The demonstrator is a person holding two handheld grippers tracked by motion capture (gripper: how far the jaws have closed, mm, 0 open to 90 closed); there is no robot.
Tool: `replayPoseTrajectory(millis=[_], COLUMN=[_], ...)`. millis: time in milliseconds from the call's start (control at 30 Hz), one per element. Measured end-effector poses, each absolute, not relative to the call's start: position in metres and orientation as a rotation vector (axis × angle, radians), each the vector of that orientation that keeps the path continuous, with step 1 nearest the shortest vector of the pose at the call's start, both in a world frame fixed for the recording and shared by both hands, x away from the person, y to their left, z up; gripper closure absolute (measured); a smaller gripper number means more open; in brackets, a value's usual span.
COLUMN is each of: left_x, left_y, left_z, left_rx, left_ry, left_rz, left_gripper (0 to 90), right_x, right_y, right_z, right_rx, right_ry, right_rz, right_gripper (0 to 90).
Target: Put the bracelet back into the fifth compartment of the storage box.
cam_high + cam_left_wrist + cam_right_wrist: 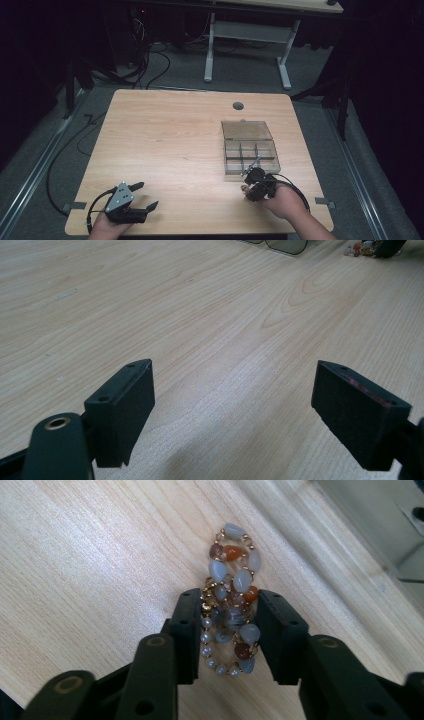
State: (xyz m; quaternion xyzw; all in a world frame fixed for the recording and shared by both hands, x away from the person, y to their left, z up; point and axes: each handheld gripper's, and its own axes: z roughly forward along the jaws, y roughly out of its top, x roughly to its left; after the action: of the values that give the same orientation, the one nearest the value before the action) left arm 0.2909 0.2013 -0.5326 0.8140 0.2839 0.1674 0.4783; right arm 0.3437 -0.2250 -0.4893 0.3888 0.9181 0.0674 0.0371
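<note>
Nearest the table's front edge, well to the left of the clear compartment box [249, 147]: left gripper [144, 196], jaws spread wide over bare wood, holding nothing. Low risk there, short of dragging its trailing cable across the table [165, 135] and nudging something.

Just in front of the box's near wall: right gripper [223, 630], jaws closed in on a bunched beaded bracelet [231, 605] of grey, orange and small pearl-like beads. Held at the bundle's middle, with a loop of beads sticking out past the jaw tips and another sagging back between the jaws. Hard to tell from the right gripper view whether lifted clear of the wood or resting on it.

Likely trouble:
- Round, hard beads against flat pads; probably prone to rolling and slipping out under a quick swing or a loosening squeeze.
- The free loop catching on the box's near wall or a divider, then tugging the whole bundle loose.
- Squeezing harder to compensate; possible strain on the strand, or beads popping sideways.
- A light box sliding if bumped by the jaws.

Farther back: the box's lid [246, 130], lying open behind the compartments. A knock there could tip it forward over the compartments.
</note>
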Motion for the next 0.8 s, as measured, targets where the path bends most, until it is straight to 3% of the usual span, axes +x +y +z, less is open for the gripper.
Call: replayPoseTrajectory(millis=[167, 800], left_x=[0.2909, 0.2908], left_y=[0.2013, 0.2013], left_z=[-0.5326, -0.5326], left_rx=[1.987, 1.987], left_ry=[0.693, 0.693], left_rz=[0.409, 0.409], left_gripper=[18.0, 18.0], right_x=[0.3453, 0.3472], right_y=[-0.2227, -0.2299], right_z=[-0.4889, -0.4809], right_rx=[1.164, 1.18], right_ry=[2.833, 2.845], right_rz=[0.198, 0.212], right_gripper=[74.6, 79.3])
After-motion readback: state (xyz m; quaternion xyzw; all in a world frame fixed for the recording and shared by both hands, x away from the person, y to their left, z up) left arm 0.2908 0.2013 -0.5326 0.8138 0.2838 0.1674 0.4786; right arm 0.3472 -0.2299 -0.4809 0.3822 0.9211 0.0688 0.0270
